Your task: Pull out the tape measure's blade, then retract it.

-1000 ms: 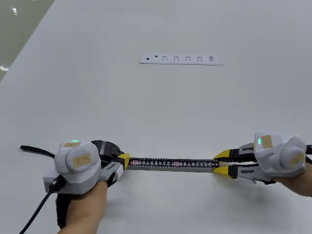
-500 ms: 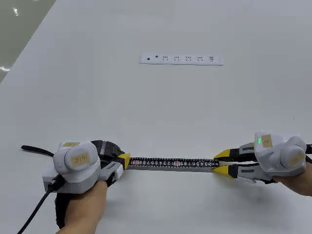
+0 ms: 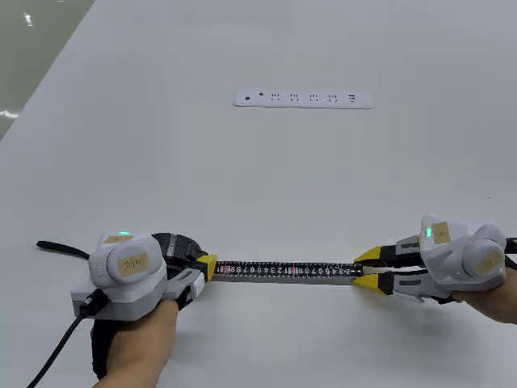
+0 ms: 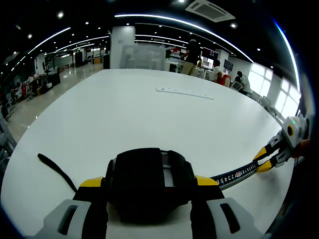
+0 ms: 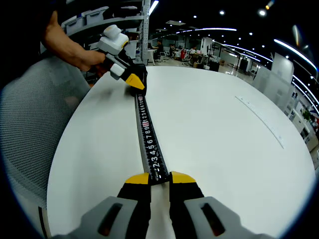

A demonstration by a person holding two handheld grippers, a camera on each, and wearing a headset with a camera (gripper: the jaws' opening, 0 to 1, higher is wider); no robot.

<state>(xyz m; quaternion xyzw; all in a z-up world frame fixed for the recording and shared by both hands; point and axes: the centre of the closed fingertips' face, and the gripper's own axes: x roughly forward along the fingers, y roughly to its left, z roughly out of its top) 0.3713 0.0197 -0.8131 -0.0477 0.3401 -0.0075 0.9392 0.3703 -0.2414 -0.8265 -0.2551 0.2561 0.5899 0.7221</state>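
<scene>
left gripper [image 3: 202, 272] clamps the black tape measure case [image 4: 148, 185]. right gripper [image 5: 159, 178] pinches the end of its dark numbered blade [image 5: 147, 134], stretched along the white table [image 3: 283, 186].

Big open-plan office or lab floor, probably. Long white table [image 3: 323, 178] with power strip [image 3: 303, 99], ceiling light strips [image 4: 164, 19], air-con vent [image 4: 209, 8], storage rack [image 5: 107, 15], people [image 4: 192, 52] at blurry far desks.
</scene>
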